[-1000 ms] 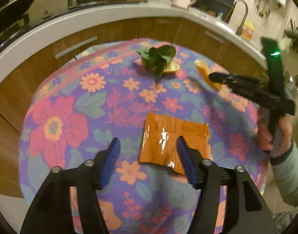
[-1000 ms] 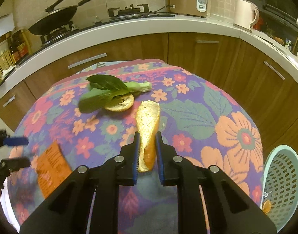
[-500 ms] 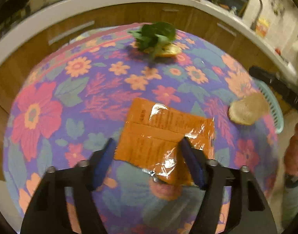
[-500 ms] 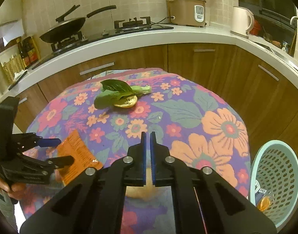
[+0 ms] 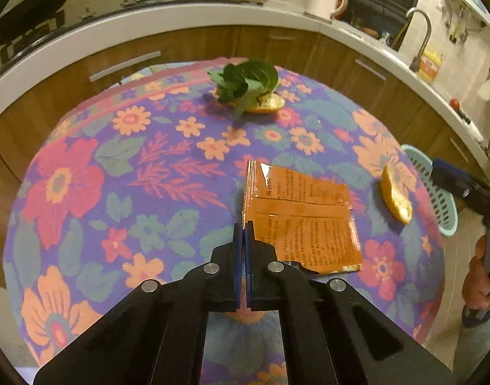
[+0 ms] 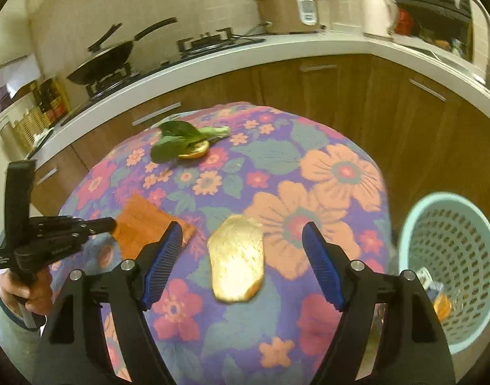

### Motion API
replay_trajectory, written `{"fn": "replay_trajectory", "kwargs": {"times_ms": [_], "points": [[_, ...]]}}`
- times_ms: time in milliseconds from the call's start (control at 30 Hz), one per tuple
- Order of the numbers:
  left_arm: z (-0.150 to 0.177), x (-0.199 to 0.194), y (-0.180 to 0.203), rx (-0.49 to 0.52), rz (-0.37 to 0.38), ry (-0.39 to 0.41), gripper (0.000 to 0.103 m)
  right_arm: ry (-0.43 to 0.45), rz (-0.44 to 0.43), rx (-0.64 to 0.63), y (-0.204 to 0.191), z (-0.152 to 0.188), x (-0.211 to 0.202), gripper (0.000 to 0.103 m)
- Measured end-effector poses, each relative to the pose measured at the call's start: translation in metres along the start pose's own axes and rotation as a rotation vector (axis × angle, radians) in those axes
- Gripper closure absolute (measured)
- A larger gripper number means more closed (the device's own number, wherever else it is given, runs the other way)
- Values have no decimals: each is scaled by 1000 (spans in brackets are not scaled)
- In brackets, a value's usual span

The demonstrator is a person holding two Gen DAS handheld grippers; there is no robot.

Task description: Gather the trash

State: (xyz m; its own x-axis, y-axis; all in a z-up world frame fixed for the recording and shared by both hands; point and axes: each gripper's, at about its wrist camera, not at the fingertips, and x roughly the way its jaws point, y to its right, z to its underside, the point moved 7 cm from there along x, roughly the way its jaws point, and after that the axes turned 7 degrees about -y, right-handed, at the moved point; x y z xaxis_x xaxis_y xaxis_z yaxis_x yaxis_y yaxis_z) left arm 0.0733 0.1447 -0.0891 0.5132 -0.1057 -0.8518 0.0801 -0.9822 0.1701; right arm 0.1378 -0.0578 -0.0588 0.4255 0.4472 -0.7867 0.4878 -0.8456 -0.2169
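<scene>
The orange wrapper (image 5: 301,215) carries rows of small dark print, too fine to read. The display panel on the rice cooker (image 6: 289,8) shows no legible figures, and the yellow packet (image 5: 429,64) by the tap has a label that cannot be made out.

The left gripper (image 5: 244,224) has its jaws clenched tight, the blue pads together on the wrapper's near left corner; the thin edge of the foil runs in between them. The rest of the wrapper lies flat on the table (image 5: 123,173), a little right of its middle and toward the near edge.

The right gripper (image 6: 241,240) has its jaws opening, standing wide and released. A piece of bread (image 6: 236,258) shows between the pads without touching either, blurred, over the table's right part. From the left wrist view the bread (image 5: 395,197) is close to the table's right edge, just beside the basket.

The basket (image 6: 450,221), pale green and perforated, stands off the table beyond its right edge; some scraps lie in its bottom. At the far edge of the table a green leaf (image 5: 248,81) lies partly over a yellow peel (image 5: 269,104).

A hand (image 6: 26,292) in a grey sleeve grips the left gripper's handle at the table's left edge.
</scene>
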Motion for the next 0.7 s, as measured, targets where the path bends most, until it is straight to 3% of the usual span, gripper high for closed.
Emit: {"fn": "replay_trajectory", "kwargs": {"times_ms": [67,133,200,267,333,367,433,500,700], "points": [[1,-9,-3,-14,21,18,103,-55,-36,39,5,9,14,30],[2,-17,-6,-26,34,33,103,-93,-13,67,11,15,27,31],[3,-25,-10,-35,39,52,103,-126,-26,99,14,19,40,41],[4,-30,-14,-40,52,62,103,-115,-34,112,13,17,44,44],[5,-30,-15,-41,48,60,103,-123,-28,103,8,14,48,56],[5,-28,-18,-43,45,55,103,-132,-16,93,5,14,51,70],[7,-24,-19,-45,62,45,103,-131,50,48,-3,15,54,77],[11,-21,-18,-37,100,25,103,-127,70,24,-8,19,54,91],[33,-23,-1,26,243,-4,89,-105,31,17,-14,27,50,95]]}}
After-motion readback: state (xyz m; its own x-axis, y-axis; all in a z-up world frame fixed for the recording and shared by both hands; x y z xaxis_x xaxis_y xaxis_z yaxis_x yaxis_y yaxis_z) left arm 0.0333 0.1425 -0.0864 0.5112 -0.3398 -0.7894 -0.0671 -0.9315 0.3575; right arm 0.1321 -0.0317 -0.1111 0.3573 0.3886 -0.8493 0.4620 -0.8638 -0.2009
